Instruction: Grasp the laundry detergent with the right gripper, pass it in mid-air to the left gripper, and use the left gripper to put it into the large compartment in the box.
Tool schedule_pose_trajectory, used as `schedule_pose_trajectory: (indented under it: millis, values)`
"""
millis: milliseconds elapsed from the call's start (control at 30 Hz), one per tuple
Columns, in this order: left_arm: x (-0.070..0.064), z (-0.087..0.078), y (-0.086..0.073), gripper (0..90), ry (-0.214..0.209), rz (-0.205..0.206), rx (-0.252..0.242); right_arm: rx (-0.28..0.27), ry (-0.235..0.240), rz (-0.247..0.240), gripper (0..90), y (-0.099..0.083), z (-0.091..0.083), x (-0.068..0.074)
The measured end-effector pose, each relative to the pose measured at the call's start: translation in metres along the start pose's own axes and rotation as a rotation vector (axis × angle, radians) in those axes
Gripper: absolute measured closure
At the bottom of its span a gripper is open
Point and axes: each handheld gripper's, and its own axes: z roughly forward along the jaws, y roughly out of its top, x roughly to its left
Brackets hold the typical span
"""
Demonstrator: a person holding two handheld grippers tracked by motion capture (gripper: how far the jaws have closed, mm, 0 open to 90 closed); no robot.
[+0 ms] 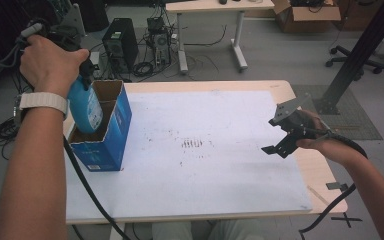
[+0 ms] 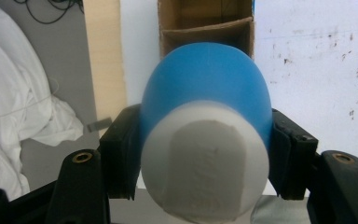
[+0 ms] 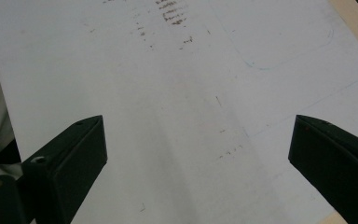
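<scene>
Holding the blue bottle [image 1: 86, 109] by its upper part near the white cap [image 2: 204, 168], your left hand-held gripper [image 2: 204, 154] is clamped on both sides of it, and the bottle hangs partly inside the near compartment of the blue carton [image 1: 111, 135]. This carton stands at the left edge of the bench [image 1: 280, 90], on the white sheet [image 1: 220, 150]. Your right hand-held gripper [image 3: 198, 154] has its jaws wide apart and holds nothing; it hovers over the sheet at the right side, well apart from the carton.

I think the risk is in the lowering. The bottle looks a little tilted, so its bottom may catch on the cardboard divider [image 2: 207, 28] or on the wall. The carton is probably light and nobody steadies it, so a push from the bottle could slide it or tip it toward the bench edge. Also the round plastic may slip in the jaws if you turn the wrist.
</scene>
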Motion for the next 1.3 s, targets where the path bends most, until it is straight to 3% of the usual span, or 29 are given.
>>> schedule_pose_trajectory:
  millis: [500,1300]
  values:
    - [0.000,0.036,-0.001,38.1,-0.017,-0.013,-0.001,0.007,0.004,0.003,4.0,0.000,0.003,0.000]
    - [-0.008,0.104,-0.009,38.1,-0.024,0.004,-0.019,0.021,0.012,0.009,4.2,-0.003,0.006,-0.001]
